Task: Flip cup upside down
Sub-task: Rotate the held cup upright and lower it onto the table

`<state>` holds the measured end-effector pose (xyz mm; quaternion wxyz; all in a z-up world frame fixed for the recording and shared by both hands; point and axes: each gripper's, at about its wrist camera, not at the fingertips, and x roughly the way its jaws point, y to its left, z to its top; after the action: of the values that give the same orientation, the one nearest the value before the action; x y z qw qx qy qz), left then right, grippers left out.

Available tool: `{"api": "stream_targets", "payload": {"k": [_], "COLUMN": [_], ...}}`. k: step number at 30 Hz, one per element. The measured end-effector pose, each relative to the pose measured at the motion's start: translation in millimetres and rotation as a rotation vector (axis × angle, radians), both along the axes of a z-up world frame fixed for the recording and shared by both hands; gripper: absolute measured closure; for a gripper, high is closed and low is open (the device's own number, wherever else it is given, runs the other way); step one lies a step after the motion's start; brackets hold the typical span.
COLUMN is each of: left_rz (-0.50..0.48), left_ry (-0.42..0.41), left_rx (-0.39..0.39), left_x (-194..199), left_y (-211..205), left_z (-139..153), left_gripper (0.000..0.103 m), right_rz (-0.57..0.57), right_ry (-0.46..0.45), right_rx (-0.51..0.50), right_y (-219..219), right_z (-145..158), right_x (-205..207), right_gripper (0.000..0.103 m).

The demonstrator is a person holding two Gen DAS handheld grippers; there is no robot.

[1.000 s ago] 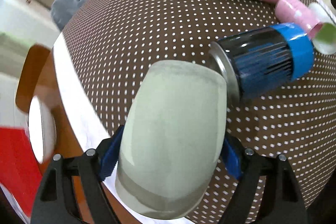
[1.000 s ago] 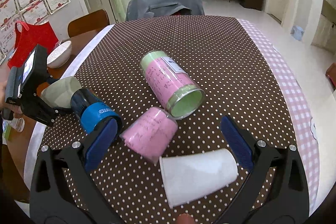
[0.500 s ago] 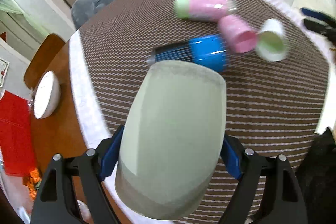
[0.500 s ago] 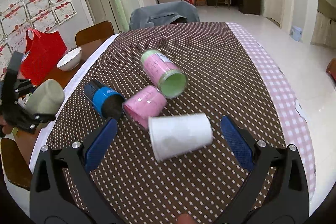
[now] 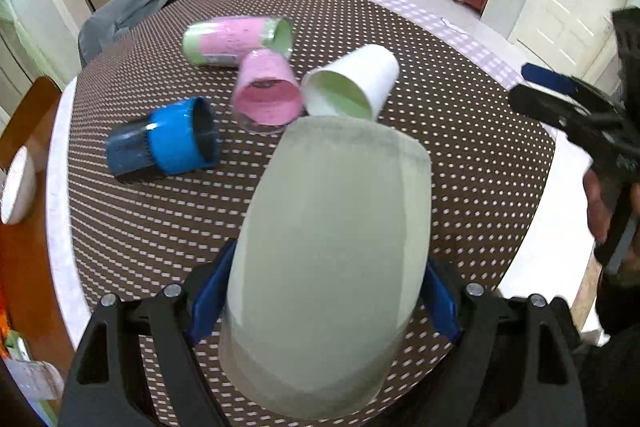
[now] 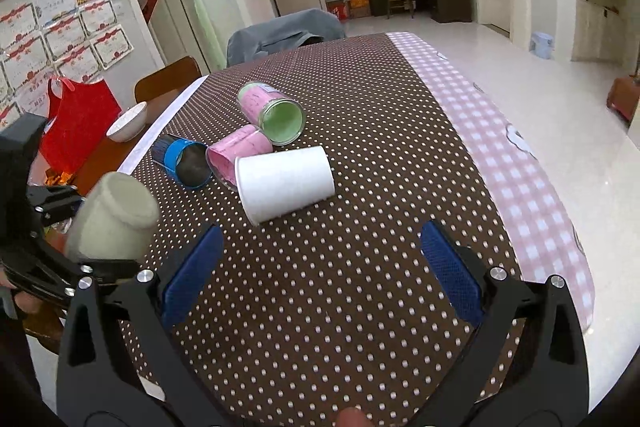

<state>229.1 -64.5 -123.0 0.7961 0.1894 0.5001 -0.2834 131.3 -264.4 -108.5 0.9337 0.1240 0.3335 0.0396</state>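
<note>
Cup (image 5: 328, 267) above, perhaps, table edge (image 5: 60, 227)

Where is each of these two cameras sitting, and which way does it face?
Left wrist: on the left gripper, looking along its fingers over the pale grey-green cup it clamps, bottom forward; the right gripper shows.
Right wrist: on the open right gripper, facing across the brown dotted tablecloth; the left gripper shows.
Both see the white paper cup lying on its side.
</note>
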Motion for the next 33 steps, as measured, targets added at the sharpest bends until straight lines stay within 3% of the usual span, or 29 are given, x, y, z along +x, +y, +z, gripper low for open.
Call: {"api": "stream_targets", "payload": {"k": [13, 18, 33], "left_rz": [0.071, 0.100, 0.236], "left_ry": [0.079, 0.012, -0.208], "left_rx": [-0.019, 0.009, -0.137], "left_x": [5, 2, -37], "left_y": [-28, -34, 4], "left_z": [-37, -37, 21], "left_gripper": [0.021, 0.017, 0.015], "right_rz": [-0.014, -0.020, 0.036], "right_ry": [-0.012, -0.002, 0.011], "right_rx": [0.041, 0.052, 0.104], "right_y": [-6, -9, 13], "right_z": [-11, -16, -7], "right_x": [-27, -30, -23], "right_gripper": [0.006, 0.006, 0.006]}}
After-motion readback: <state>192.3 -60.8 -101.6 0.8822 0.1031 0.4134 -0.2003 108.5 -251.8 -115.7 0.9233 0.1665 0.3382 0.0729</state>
